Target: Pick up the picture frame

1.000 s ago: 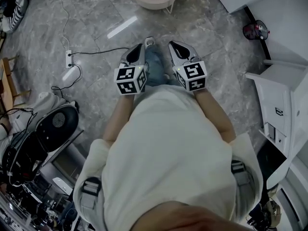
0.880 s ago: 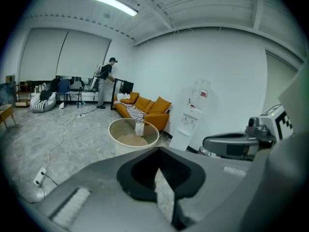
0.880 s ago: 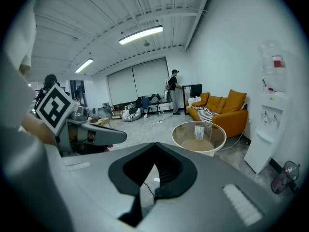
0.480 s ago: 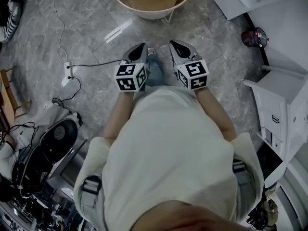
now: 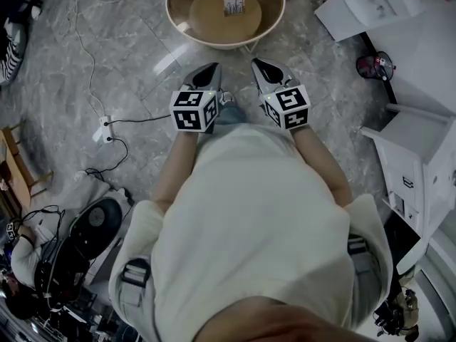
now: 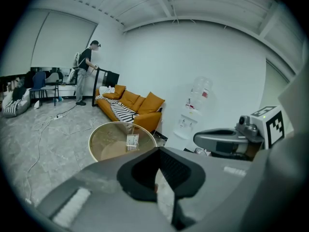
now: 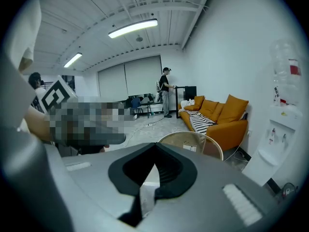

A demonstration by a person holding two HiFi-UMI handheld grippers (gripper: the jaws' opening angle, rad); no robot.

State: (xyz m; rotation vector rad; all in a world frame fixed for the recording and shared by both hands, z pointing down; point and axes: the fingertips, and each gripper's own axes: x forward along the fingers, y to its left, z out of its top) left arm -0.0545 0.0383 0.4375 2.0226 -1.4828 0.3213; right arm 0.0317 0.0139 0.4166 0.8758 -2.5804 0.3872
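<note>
- Picture frame [image 5: 234, 5] is now in full sight in the head view. A second ago only the near part of the round table [image 5: 178, 21] showed at the far edge.
- It stands beyond both tongs, well apart from them and roughly in line with the gap between them.
- Left gripper [image 5: 212, 67] and right gripper [image 5: 258, 63] are clenched, with nothing between their jaws.
- The rimmed round table holds the frame near its middle.
</note>
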